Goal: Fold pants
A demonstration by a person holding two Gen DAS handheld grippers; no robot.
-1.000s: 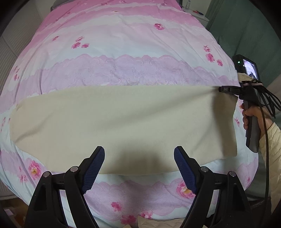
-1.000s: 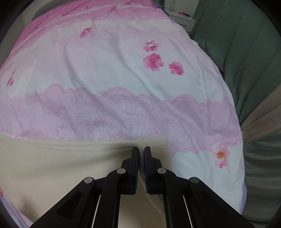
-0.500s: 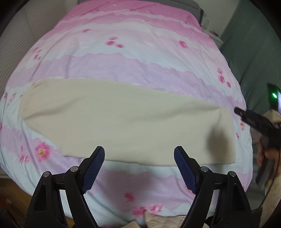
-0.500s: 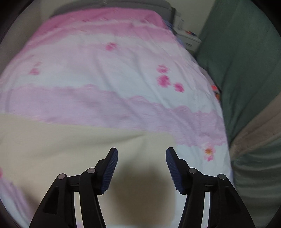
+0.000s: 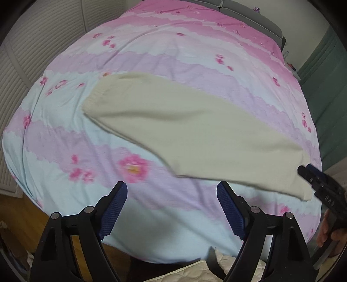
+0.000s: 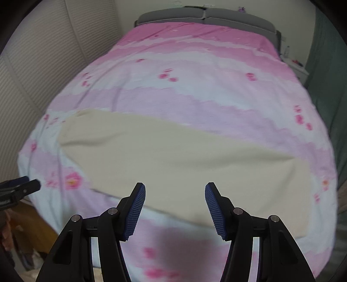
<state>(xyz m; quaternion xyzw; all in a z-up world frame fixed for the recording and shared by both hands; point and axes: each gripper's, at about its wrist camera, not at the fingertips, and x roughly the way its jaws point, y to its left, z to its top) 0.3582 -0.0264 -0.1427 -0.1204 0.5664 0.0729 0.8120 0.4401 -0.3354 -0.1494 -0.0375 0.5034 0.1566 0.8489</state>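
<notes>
Cream pants (image 5: 195,134), folded lengthwise into one long flat band, lie across the near half of a bed (image 5: 173,54), running from a far-left end to a near-right end close to the bed's right edge. The bed carries a duvet cover banded in pink, lilac and pale blue with scattered pink flowers (image 5: 133,167). Beyond it stands a grey headboard (image 6: 206,18); a ribbed white wall panel (image 6: 43,54) runs along the left, a green curtain (image 5: 325,86) hangs at the right, and wooden floor (image 5: 28,208) shows near left. The right wrist view alone shows the full headboard and a white bedside cabinet (image 6: 297,69) at far right; the left wrist view alone shows quilted pale fabric (image 5: 195,271) at its bottom edge and part of a hand (image 5: 329,236) gripping the other handle. The left tool (image 5: 172,208) hangs over the bed's near edge, short of the pants, jaws wide with nothing between them, having just opened further. The right tool (image 6: 175,210), seen also at the right edge of the left view (image 5: 303,171), hangs above the pants' near-right part, jaws half apart and empty, having just opened, touching no cloth. Both views are motion-blurred.
</notes>
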